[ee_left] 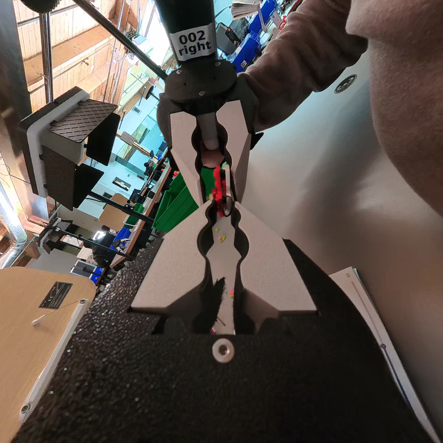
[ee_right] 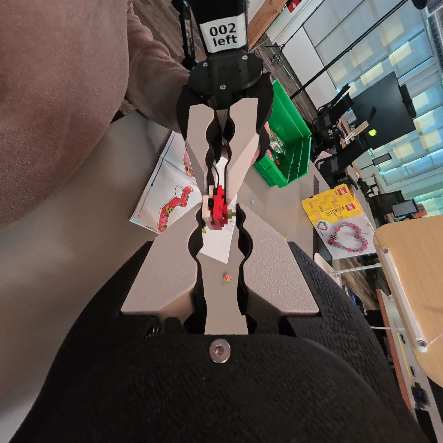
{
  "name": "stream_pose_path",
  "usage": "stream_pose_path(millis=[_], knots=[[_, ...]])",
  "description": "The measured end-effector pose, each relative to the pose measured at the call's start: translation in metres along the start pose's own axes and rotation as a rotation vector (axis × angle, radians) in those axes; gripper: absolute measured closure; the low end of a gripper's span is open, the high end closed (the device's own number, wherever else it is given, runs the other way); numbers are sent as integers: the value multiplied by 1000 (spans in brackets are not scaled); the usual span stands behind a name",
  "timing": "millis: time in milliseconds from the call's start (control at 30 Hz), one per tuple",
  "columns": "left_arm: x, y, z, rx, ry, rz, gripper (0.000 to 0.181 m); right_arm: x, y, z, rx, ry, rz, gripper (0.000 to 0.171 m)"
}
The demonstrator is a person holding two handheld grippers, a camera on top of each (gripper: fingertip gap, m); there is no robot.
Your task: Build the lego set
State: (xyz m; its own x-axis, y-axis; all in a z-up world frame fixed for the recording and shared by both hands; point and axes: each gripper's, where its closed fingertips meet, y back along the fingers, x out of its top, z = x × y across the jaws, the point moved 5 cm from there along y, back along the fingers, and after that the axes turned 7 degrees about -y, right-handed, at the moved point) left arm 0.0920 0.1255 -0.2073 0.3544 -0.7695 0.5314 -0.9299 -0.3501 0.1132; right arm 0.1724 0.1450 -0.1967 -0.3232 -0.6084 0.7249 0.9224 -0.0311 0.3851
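Right wrist view | both grippers clamp red build | manual, green bin beyond

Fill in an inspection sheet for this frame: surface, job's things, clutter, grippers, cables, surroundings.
Surface: grey table, mostly bare.
Job's things: red Lego assembly held off the table between both grippers; open instruction booklet; yellow Lego box; green bin holding loose parts.
Clutter: small loose pieces and a white sheet on the table.
Grippers: left gripper, jaws shut on the assembly; right gripper, jaws flank it, grip unclear.
Cables: nothing seen on the table.
Surroundings: studio light, office chairs and monitors, a sleeve close by.
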Motion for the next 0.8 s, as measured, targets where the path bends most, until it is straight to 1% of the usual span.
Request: stream_pose_path(millis=[433,800], knots=[[6,5,-2,2,51,83,172,8,3,-1,9,-1,46,149],[19,15,-8,16,132,249,172,28,9,-1,16,14,138,149]])
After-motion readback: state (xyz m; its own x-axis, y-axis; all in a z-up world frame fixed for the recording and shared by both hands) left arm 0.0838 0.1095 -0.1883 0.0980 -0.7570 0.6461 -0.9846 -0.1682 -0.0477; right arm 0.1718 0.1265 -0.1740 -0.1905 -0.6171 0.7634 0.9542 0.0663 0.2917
